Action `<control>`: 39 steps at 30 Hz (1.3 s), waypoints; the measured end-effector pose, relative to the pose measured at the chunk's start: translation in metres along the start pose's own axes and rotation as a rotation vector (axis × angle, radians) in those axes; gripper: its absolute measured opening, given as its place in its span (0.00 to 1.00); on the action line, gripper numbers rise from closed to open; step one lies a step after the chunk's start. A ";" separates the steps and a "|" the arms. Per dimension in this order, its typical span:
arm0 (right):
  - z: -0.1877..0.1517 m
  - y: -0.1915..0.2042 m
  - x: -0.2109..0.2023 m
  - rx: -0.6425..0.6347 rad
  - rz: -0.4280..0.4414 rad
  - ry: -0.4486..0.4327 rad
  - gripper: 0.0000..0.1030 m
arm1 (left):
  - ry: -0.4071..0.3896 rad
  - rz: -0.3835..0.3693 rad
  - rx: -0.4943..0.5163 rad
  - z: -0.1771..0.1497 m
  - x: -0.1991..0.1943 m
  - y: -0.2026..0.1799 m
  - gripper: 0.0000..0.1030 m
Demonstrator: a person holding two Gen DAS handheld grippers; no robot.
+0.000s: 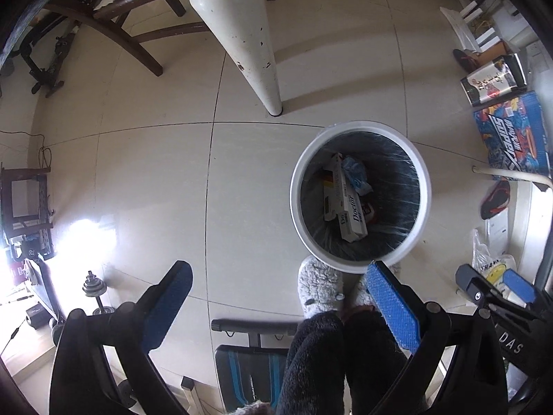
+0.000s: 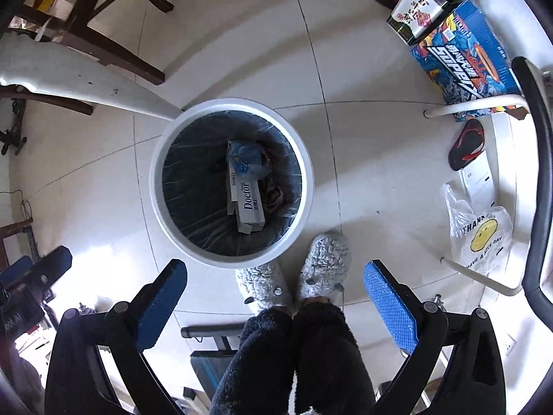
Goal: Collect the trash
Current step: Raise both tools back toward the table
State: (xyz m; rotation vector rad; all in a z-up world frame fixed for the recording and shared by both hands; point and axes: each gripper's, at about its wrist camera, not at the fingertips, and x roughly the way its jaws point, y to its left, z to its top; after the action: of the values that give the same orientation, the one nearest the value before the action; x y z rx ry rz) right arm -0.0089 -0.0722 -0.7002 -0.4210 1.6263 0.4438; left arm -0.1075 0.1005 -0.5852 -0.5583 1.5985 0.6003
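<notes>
From the left wrist camera, the left gripper (image 1: pixel 278 302) points down at the floor (image 1: pixel 155 173) with its fingers (image 1: pixel 394 306) spread wide and nothing between them. The trash is already in the bin (image 1: pixel 361 195): a long white box (image 1: pixel 349 204) that says "Doctor" and a crumpled blue bag (image 1: pixel 356 173). The bin stands on the floor just in front of the person's fluffy slippers (image 1: pixel 319 288).

The box looks light and stiff, so a pinch across its narrow sides would hold it. The bag looks soft and very light; it would squash and could slip. The bin has a thin plastic liner (image 1: pixel 397 180) that looks slippery and easy to tear. Part of the bin's near rim hides behind one blue finger. Something small and dark red lies beside the box, and I cannot tell what it is.

From the right wrist camera, the right gripper (image 2: pixel 276 297) also points down with its fingers (image 2: pixel 389 299) spread wide and empty. Here the whole bin (image 2: pixel 231 183) shows, with the box (image 2: pixel 247 200) lying over the blue bag (image 2: pixel 249 159). Dark bits under the box are too small to make out. A white bag with a yellow smiley (image 2: pixel 480 238) lies off to the side by a chair leg (image 2: pixel 480 276); I cannot tell if it is trash.
</notes>
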 end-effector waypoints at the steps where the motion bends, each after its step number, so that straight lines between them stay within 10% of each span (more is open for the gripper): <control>1: -0.002 0.001 -0.006 0.000 -0.002 -0.005 1.00 | 0.002 -0.003 0.002 -0.001 -0.003 -0.001 1.00; 26: -0.064 -0.005 -0.295 -0.001 0.060 -0.116 1.00 | -0.122 -0.123 0.054 -0.053 -0.249 0.007 1.00; 39: 0.018 -0.027 -0.483 0.064 0.133 -0.355 1.00 | -0.466 -0.090 0.127 0.085 -0.419 -0.045 1.00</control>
State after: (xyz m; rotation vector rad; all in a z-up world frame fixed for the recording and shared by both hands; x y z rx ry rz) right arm 0.0678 -0.0801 -0.2222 -0.1732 1.3224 0.5324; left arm 0.0292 0.1286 -0.1790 -0.3598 1.1553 0.5124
